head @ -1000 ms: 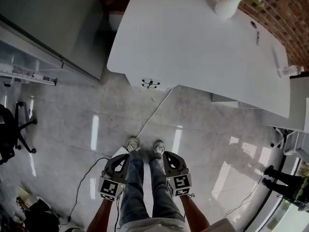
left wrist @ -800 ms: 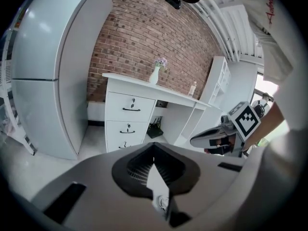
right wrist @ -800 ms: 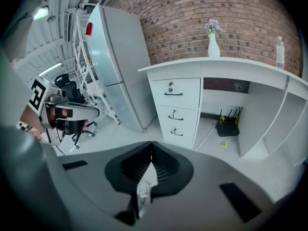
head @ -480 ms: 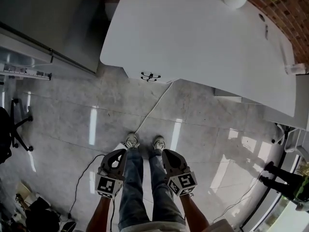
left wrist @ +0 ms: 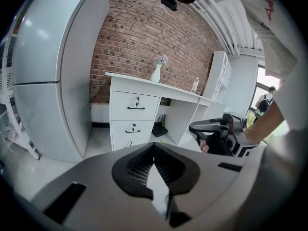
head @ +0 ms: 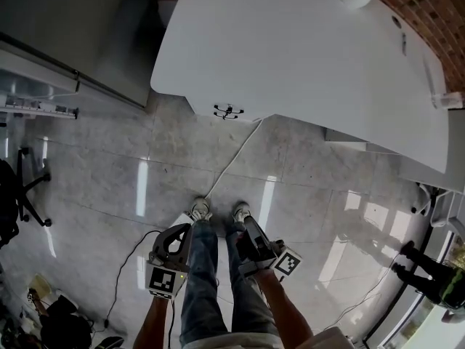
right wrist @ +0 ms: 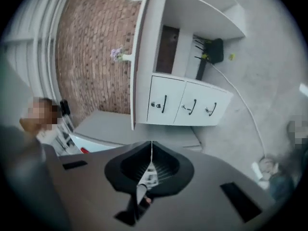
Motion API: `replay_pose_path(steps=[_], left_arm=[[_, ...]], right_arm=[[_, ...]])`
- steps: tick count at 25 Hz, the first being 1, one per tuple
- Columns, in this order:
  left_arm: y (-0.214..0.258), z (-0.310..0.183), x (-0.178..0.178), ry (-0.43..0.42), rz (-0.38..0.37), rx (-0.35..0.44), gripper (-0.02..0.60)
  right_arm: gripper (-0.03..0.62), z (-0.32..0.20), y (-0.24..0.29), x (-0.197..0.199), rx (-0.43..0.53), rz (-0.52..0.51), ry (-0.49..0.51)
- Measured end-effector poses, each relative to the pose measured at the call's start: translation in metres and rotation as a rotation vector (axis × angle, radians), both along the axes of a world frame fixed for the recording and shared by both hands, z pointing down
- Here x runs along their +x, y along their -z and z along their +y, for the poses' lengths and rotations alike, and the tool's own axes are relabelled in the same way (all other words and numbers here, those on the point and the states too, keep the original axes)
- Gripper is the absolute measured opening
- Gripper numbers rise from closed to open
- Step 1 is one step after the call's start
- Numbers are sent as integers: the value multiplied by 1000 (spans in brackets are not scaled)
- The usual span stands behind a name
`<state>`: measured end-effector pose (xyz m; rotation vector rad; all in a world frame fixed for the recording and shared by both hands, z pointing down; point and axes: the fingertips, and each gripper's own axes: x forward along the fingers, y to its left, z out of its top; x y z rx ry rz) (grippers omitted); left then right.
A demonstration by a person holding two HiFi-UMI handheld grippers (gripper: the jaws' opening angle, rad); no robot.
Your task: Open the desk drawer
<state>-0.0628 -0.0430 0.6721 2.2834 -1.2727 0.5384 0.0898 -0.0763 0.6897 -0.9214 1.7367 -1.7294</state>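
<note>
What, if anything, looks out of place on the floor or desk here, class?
A white cable trails loose across the floor from under the desk to the person's shoes, underfoot; nothing else stands out.

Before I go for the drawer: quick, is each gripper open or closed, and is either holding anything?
Left gripper: closed, holding nothing.
Right gripper: closed, holding nothing.

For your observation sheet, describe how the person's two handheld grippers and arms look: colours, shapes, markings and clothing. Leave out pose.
The left gripper and the right gripper both have dark grey, wedge-shaped bodies. Each carries a white cube printed with black square markers. The forearms are bare. A white sleeve shows higher up, and the person wears blue jeans.
</note>
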Motion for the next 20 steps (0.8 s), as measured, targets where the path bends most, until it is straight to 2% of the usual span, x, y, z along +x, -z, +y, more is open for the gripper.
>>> replay_pose_path(steps=[3,5,11,12,13,20], left_arm=[[1,3,-1,5,5,0,12],[0,3,-3,8,6,1,12],[-3,4,-7,13,6,-6,12],[-4,5,-8,14,7,-8,12],[-5,5,-9,15,8,-10,12],[-6,5,-10,24,18,-18,12]], right_arm=[[18,2,-5,4,-35,-208,-107],[19,3,-9,7,-46,-256,-152],[24,2,-18,2,-58,-252,-150],[64,1,-20,3,-61,-253,-158],[130,-1,-22,3,-66,-256,-167],[150,-8,-35,3,-77,-227,-172]])
